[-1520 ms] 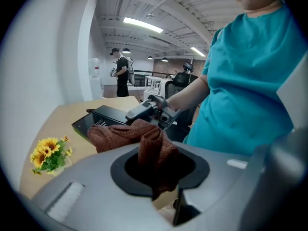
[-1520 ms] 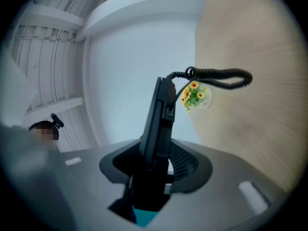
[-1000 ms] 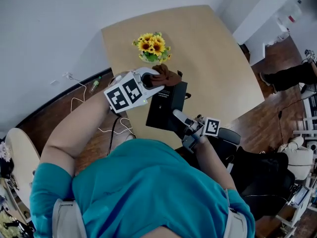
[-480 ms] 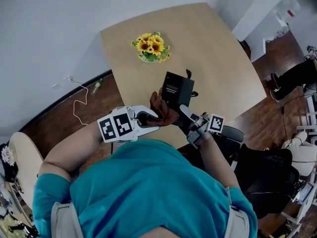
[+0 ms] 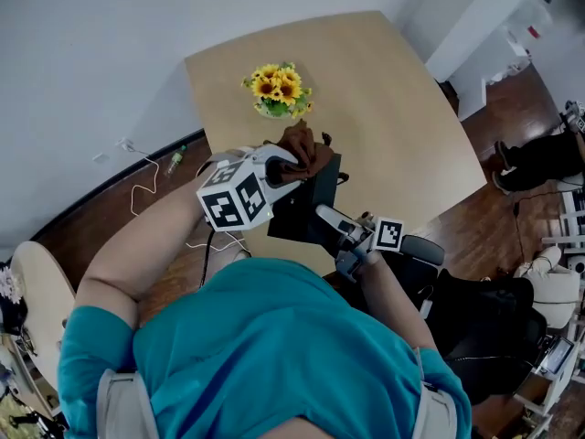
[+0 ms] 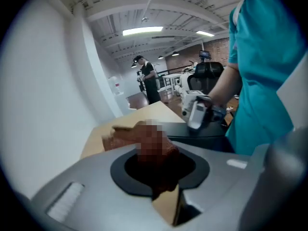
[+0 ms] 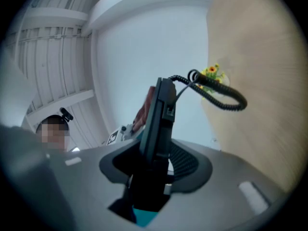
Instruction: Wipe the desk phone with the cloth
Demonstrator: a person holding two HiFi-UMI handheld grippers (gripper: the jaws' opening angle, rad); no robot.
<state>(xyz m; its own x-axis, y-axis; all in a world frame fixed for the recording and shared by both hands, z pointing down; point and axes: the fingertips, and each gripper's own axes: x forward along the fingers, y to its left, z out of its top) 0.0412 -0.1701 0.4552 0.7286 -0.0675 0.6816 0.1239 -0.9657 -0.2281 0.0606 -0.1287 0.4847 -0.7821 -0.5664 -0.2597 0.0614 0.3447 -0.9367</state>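
Observation:
In the head view my right gripper is shut on the near edge of the black desk phone and holds it tilted above the wooden table. My left gripper is shut on a brown cloth, which is pressed against the phone's far top edge. The left gripper view has the cloth bunched between the jaws of that gripper, with the phone just beyond. Seen from my right gripper, the phone stands edge-on, its coiled cord hanging off it.
A small pot of sunflowers stands on the table just beyond the phone. A black office chair is at my right. White cables lie on the floor left of the table. A person's legs show at the far right.
Half a second ago the left gripper and cloth were drawn back at the phone's near-left side. They have since swept away from me to the phone's far top edge. The right gripper keeps its hold.

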